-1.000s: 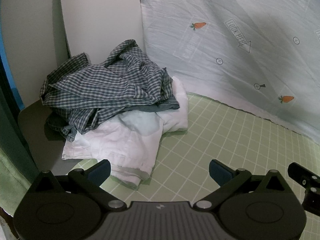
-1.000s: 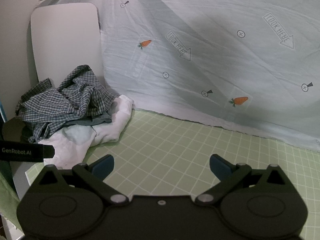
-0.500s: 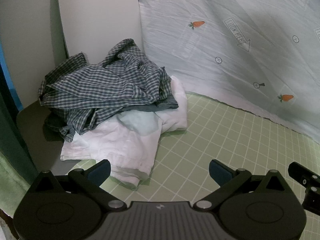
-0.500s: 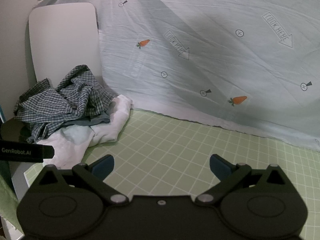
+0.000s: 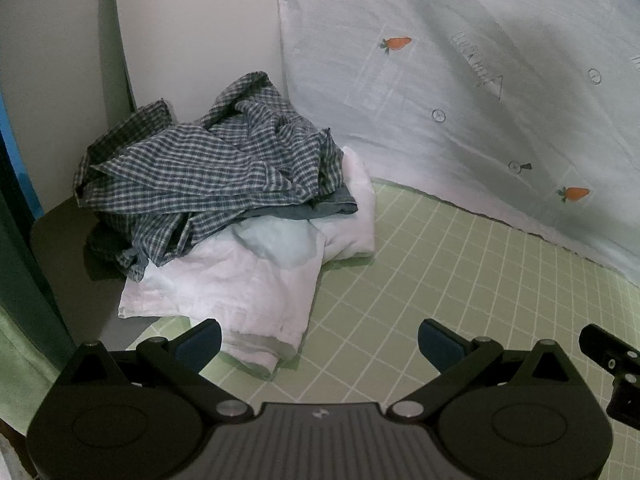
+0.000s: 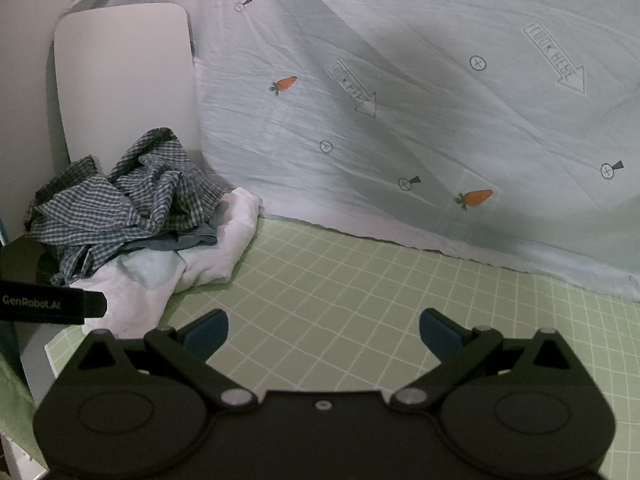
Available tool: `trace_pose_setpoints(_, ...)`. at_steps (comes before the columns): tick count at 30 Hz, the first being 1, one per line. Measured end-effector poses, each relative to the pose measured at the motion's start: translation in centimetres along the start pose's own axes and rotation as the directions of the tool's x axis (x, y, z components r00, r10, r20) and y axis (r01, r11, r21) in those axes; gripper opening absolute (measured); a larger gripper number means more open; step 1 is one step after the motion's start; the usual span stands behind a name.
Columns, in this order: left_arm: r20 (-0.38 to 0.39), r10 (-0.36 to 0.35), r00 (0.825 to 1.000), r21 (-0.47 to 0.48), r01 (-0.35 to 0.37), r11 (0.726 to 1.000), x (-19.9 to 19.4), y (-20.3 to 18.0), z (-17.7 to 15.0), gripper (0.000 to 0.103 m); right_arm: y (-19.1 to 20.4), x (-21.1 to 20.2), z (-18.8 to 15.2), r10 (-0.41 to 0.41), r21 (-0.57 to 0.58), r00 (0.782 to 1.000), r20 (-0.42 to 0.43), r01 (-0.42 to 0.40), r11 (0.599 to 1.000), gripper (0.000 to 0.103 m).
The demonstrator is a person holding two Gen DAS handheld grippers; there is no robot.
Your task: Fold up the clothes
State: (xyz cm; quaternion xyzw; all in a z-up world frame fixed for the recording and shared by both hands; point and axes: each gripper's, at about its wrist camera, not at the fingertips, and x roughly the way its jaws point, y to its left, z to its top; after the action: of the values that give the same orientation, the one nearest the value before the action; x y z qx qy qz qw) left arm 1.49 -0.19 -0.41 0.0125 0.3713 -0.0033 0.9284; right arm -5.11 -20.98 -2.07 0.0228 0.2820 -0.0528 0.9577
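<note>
We see a pale sheet (image 6: 420, 120) printed with carrots and arrows hanging as a backdrop along the far side, its lower hem meeting the green gridded mat (image 6: 360, 300) that covers the worktop. From the hem to the near edge, the middle and right of the mat lie open. At the far left a white rounded board (image 6: 124, 76) stands upright against the wall.

In front of that board sits the pile of clothes: a crumpled blue checked shirt (image 5: 208, 176) on top, a strip of blue denim-like cloth under its right edge, and white garments (image 5: 240, 280) below, spreading toward us and partly over the mat's left edge.

Our left gripper (image 5: 318, 340) is spread wide and holds nothing; its left fingertip (image 5: 200, 342) lies just beside the near hem of the white garments, though we cannot tell whether it touches. Our right gripper (image 6: 322, 330) is likewise spread wide and empty, over bare mat, well apart from the pile. In the right wrist view, the left gripper's black body shows at the left edge, in front of the clothes.
</note>
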Motion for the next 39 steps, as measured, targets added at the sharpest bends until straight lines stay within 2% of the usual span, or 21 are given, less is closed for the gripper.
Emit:
trace_pose_setpoints(6, -0.024, 0.001, 1.000, -0.008, -0.002, 1.000, 1.4, 0.5, 0.8, 0.103, -0.2, 1.1, 0.5, -0.015, -0.008, 1.000, 0.010, 0.016, 1.000, 0.103)
trace_pose_setpoints(13, -0.056, 0.025, 0.998, -0.043, -0.028, 0.999, 5.0, 2.5, 3.4, 0.103, 0.3, 4.6, 2.2, -0.012, -0.021, 1.000, -0.027, 0.012, 1.000, 0.103)
trace_pose_setpoints(18, -0.071, 0.078, 0.994, -0.132, -0.087, 0.987, 9.2, 6.0, 6.9, 0.103, 2.4, 9.6, 5.2, 0.025, -0.023, 0.998, -0.058, -0.027, 0.999, 0.103)
trace_pose_setpoints(24, -0.101, 0.116, 0.988, -0.293, -0.141, 0.946, 14.9, 11.1, 11.0, 0.103, 6.4, 17.3, 9.5, 0.112, -0.067, 0.989, -0.096, -0.118, 0.991, 0.103)
trace_pose_setpoints(30, -0.125, 0.149, 0.981, -0.421, -0.189, 0.887, 19.4, 15.0, 13.5, 0.103, 11.5, 25.1, 13.3, 0.225, -0.071, 0.966, -0.127, -0.235, 0.969, 0.103)
trace_pose_setpoints(35, -0.131, 0.145, 0.981, -0.482, -0.191, 0.855, 22.3, 16.9, 14.6, 0.102, 14.4, 29.3, 14.9, 0.340, -0.011, 0.930, -0.141, -0.344, 0.939, 0.103)
trace_pose_setpoints(37, -0.140, 0.136, 0.981, -0.494, -0.189, 0.849, 23.1, 17.1, 14.7, 0.097, 15.4, 30.7, 15.2, 0.389, 0.017, 0.910, -0.144, -0.391, 0.920, 0.102)
trace_pose_setpoints(39, -0.145, 0.121, 0.982, -0.506, -0.179, 0.844, 23.7, 17.1, 14.9, 0.087, 16.0, 31.6, 15.3, 0.424, 0.042, 0.891, -0.163, -0.423, 0.905, 0.098)
